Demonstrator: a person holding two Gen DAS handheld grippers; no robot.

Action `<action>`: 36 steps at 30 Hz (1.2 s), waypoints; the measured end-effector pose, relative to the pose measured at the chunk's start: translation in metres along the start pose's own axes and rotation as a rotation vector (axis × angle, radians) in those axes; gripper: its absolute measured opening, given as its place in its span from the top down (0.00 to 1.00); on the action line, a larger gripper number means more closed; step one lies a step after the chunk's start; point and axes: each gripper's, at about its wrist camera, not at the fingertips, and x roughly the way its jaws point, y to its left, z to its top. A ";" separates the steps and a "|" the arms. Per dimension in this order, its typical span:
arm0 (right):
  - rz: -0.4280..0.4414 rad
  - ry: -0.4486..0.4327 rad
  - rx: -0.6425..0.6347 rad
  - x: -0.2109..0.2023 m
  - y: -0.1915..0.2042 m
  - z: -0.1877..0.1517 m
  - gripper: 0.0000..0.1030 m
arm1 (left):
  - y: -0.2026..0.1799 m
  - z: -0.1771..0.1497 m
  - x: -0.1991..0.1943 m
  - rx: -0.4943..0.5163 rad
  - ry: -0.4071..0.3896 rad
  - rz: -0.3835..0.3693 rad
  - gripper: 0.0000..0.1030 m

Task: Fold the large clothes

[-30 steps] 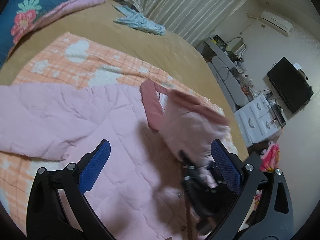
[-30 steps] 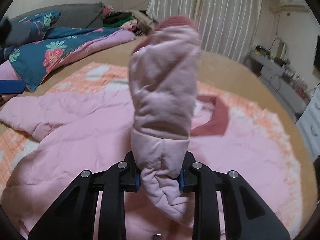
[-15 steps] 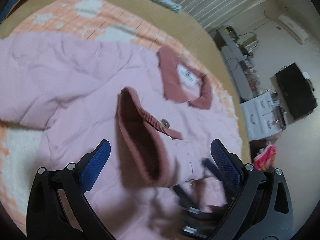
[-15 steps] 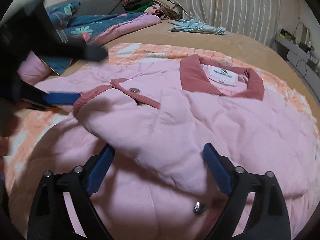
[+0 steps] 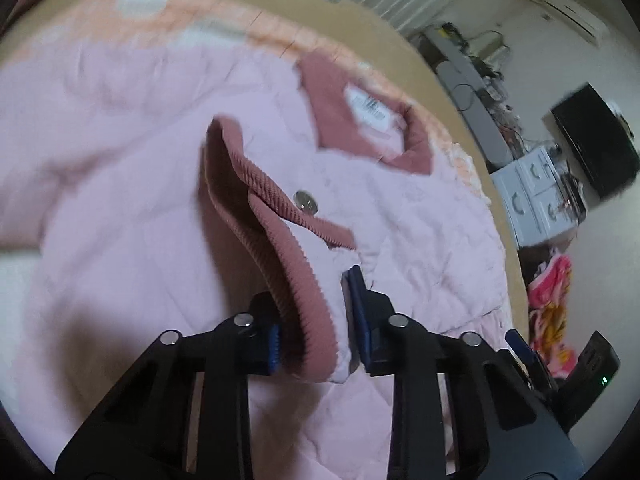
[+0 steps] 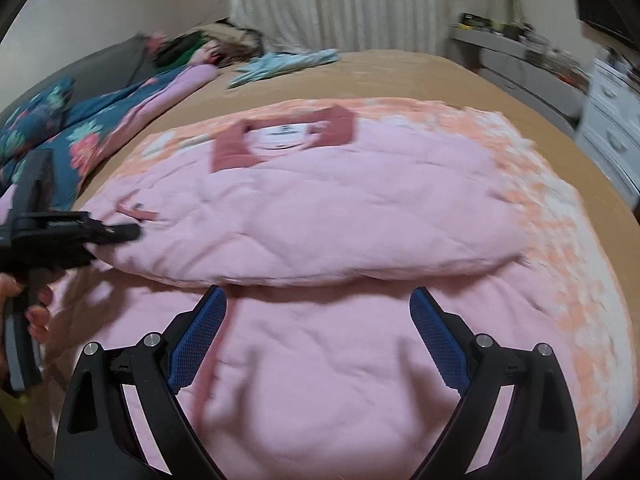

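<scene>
A large pink quilted jacket (image 6: 320, 216) with a dusky-red ribbed collar (image 6: 340, 124) lies spread on an orange-and-white blanket (image 6: 560, 240) on the bed. One sleeve is folded across its body. My left gripper (image 5: 316, 320) is shut on that sleeve's red ribbed cuff (image 5: 276, 240), beside a metal snap button (image 5: 306, 202). It also shows at the left of the right wrist view (image 6: 100, 232). My right gripper (image 6: 318, 320) is open and empty, just above the jacket's lower half, near the folded sleeve's edge.
A tan bedspread (image 6: 400, 76) covers the bed. A blue floral quilt (image 6: 80, 128) and a clothes pile (image 6: 192, 44) lie at the far left, with a light-blue garment (image 6: 288, 64) nearby. White drawers (image 5: 536, 196), a desk and a black TV (image 5: 596, 140) stand past the bed's right edge.
The right gripper laid the sleeve across the jacket, opened and drew back. The left gripper, open before, moved in and closed on the sleeve's cuff.
</scene>
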 end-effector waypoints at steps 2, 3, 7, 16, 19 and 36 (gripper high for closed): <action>-0.021 -0.007 0.023 -0.004 -0.015 0.002 0.11 | -0.016 0.010 -0.018 0.080 -0.062 0.019 0.85; -0.034 -0.011 0.040 -0.006 -0.022 0.004 0.11 | -0.023 0.014 -0.025 0.116 -0.081 0.020 0.85; -0.058 -0.042 0.100 -0.015 -0.049 0.018 0.10 | -0.040 0.026 -0.044 0.225 -0.132 0.059 0.85; -0.032 0.038 0.050 0.021 -0.040 0.047 0.10 | 0.001 0.005 -0.005 0.186 -0.050 0.182 0.84; -0.046 0.119 0.042 0.051 -0.039 0.049 0.10 | 0.013 -0.004 0.008 0.176 -0.019 0.210 0.83; -0.055 0.169 0.206 0.067 -0.054 0.023 0.08 | 0.014 -0.011 -0.003 0.189 -0.017 0.271 0.37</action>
